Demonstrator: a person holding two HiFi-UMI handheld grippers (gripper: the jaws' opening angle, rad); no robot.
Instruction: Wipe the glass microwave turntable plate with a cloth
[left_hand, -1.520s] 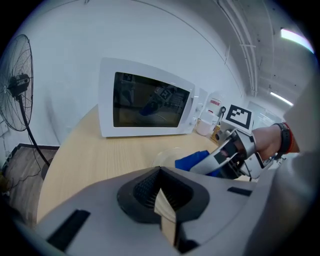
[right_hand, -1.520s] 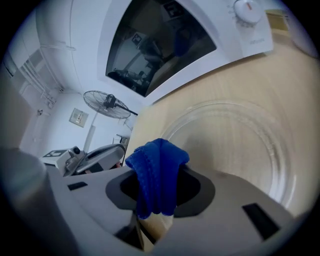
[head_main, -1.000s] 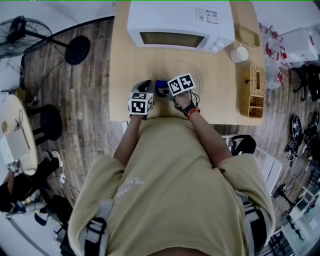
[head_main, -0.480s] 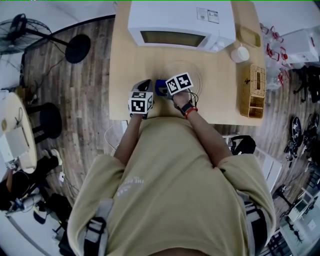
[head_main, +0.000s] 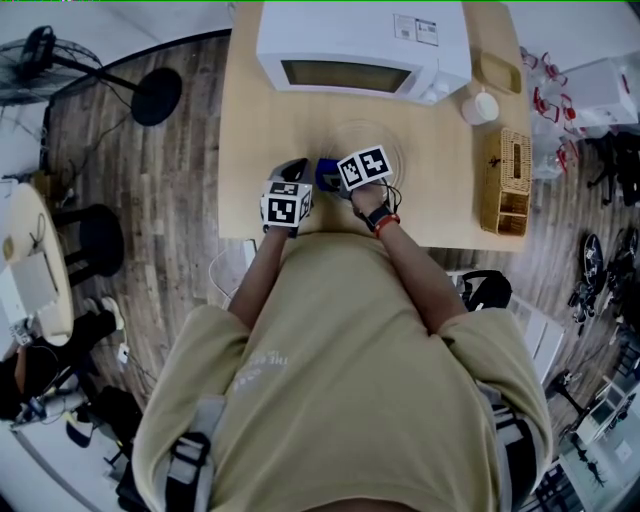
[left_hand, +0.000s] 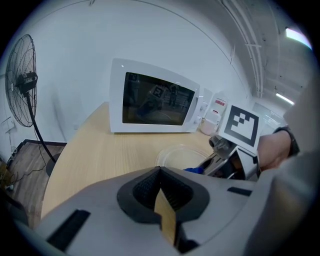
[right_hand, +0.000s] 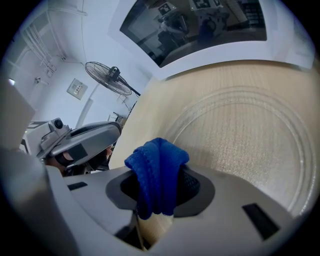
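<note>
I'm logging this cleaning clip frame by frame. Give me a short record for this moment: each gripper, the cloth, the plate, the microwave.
left gripper: jaws together, nothing between them
right gripper: jaws clamped on the blue cloth
blue cloth: bunched, sticking out past the jaws
glass plate: flat on the wooden table, in front of the microwave
microwave: door closed
cloth to plate: at the plate's near edge; contact cannot be told

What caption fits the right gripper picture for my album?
Right gripper clamps a blue cloth near the glass turntable plate.
</note>
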